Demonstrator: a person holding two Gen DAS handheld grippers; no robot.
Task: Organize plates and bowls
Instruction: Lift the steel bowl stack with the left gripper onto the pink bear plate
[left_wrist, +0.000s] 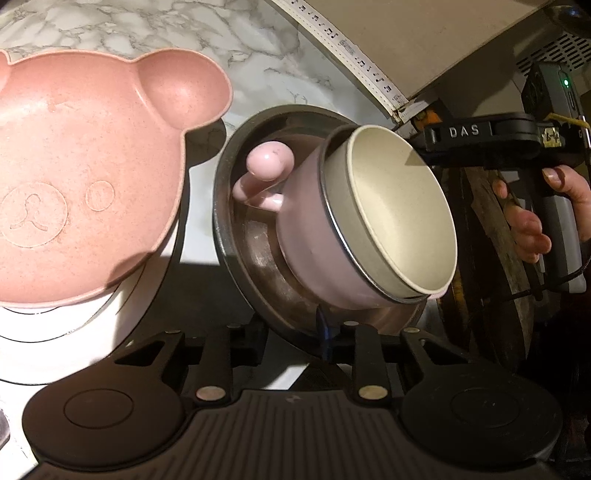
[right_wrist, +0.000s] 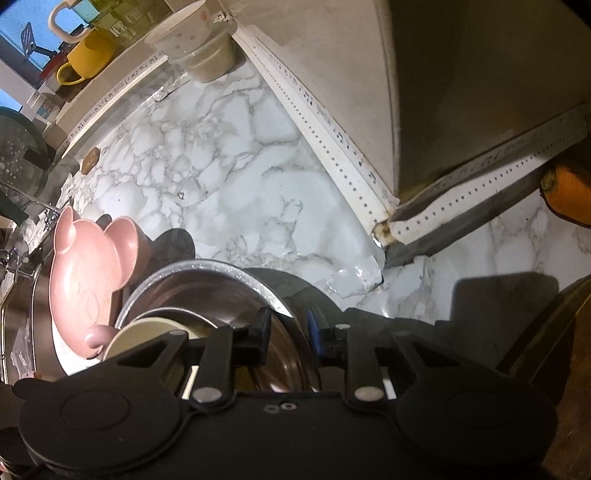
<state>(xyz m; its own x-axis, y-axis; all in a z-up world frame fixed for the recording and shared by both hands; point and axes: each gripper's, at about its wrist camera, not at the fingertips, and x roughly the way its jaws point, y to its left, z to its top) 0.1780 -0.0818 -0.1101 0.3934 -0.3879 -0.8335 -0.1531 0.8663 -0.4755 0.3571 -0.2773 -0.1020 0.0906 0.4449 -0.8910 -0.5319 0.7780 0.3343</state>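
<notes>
A steel bowl (left_wrist: 255, 258) is tilted up on edge, and a pink bowl with ear-shaped handles (left_wrist: 306, 236) nests in it, with a cream bowl (left_wrist: 399, 214) inside that. My left gripper (left_wrist: 327, 334) is shut on the steel bowl's lower rim. My right gripper (right_wrist: 291, 332) is shut on the steel bowl's rim (right_wrist: 221, 269) from the other side. A pink bear-face plate (left_wrist: 85, 173) lies on a white plate (left_wrist: 122, 314) to the left. It also shows in the right wrist view (right_wrist: 88, 273).
The marble counter (right_wrist: 229, 173) stretches ahead. A beige box with white perforated trim (right_wrist: 443, 92) stands at the right. Stacked cups (right_wrist: 199, 48) and a yellow mug (right_wrist: 90, 55) sit at the back. A sink edge (right_wrist: 22, 266) is at the left, an orange object (right_wrist: 569, 195) at the right.
</notes>
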